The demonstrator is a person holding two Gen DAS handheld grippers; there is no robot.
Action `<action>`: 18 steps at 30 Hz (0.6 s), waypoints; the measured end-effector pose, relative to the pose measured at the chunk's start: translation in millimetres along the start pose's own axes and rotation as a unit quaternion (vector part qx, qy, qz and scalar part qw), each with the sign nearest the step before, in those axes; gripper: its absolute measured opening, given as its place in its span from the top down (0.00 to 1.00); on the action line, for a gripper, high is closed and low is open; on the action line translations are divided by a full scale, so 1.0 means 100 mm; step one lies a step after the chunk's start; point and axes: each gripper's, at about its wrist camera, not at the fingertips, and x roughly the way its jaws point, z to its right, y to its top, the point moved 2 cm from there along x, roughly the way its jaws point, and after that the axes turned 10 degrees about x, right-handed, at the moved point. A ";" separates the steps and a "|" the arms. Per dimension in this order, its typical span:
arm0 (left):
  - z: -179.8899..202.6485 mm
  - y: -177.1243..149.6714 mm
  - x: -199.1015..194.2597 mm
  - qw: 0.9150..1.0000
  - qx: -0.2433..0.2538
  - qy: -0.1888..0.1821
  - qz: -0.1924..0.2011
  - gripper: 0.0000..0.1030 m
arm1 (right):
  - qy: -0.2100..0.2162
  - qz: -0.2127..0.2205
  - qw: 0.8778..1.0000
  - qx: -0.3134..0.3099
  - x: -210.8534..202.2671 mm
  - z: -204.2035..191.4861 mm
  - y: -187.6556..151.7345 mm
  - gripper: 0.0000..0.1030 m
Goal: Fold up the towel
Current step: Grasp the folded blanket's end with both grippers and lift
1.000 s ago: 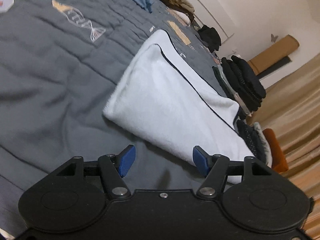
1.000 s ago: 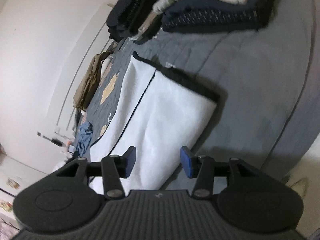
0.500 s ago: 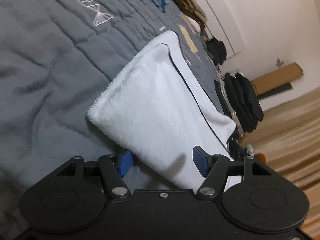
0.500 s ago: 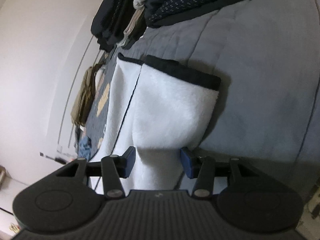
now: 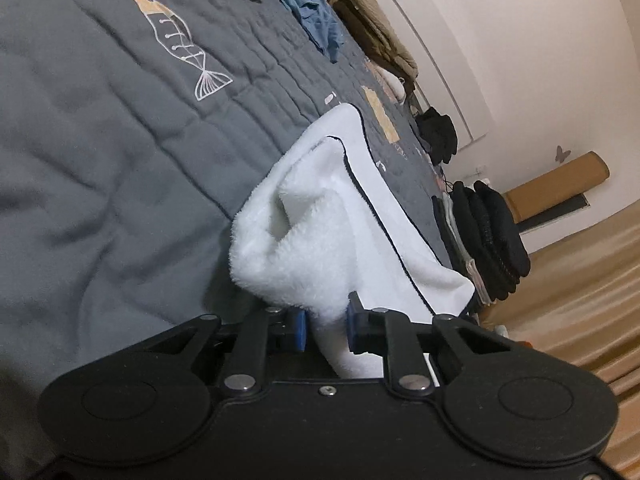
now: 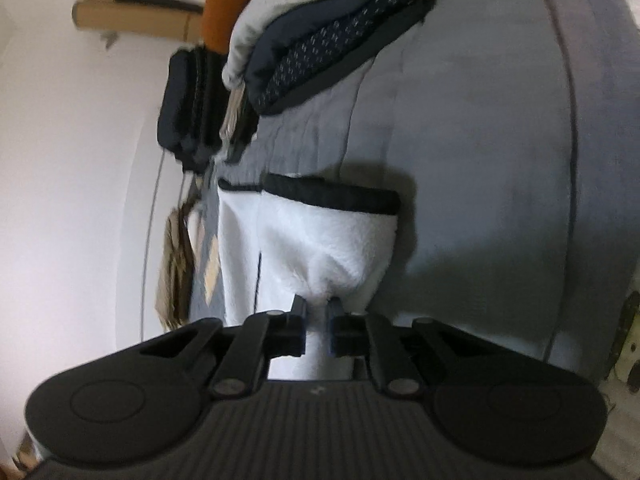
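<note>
One white towel (image 5: 320, 240) on the grey bed (image 5: 100, 168), pinched tight by two grippers, left gripper (image 5: 326, 326) and right gripper (image 6: 317, 326), near two piles of folded clothes (image 6: 320, 40).

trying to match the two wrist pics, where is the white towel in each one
Left wrist: the white towel fills the centre, its near end pinched in the left tongs.
Right wrist: the white towel sits centre, black-trimmed end away, near end pinched in the right tongs.
Shared landmark: the stack of dark folded clothes beyond the towel.
</note>
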 end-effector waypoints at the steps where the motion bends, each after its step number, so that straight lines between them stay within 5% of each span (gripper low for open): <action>1: -0.05 -0.02 0.02 1.000 -0.015 0.002 -0.009 0.68 | -0.002 -0.001 1.000 0.004 -0.01 0.01 0.01 0.87; 3: -0.11 -0.05 0.05 0.999 -0.033 0.003 -0.022 0.59 | -0.006 -0.002 1.000 0.012 -0.04 0.02 0.02 0.82; 6: -0.07 -0.06 0.08 1.000 -0.013 0.000 -0.018 0.50 | -0.004 0.003 1.000 0.011 -0.04 0.02 0.02 0.57; 9: -0.05 -0.03 0.12 1.000 -0.011 -0.010 -0.010 0.47 | 0.001 0.010 1.000 0.007 -0.02 0.01 0.01 0.52; 12: -0.07 -0.01 0.17 1.000 -0.005 -0.015 -0.007 0.51 | 0.006 0.016 1.000 0.003 -0.01 0.00 0.01 0.51; 14: -0.07 0.00 0.19 1.000 0.005 -0.013 -0.006 0.74 | 0.009 0.021 1.000 0.001 0.00 0.00 0.01 0.53; 16: -0.06 0.01 0.18 1.000 0.014 -0.014 -0.001 0.81 | 0.012 0.025 1.000 -0.002 0.01 -0.01 0.00 0.74; 18: -0.02 0.02 0.14 1.000 0.025 -0.016 0.007 0.84 | 0.016 0.029 0.999 -0.005 0.02 -0.02 0.00 0.81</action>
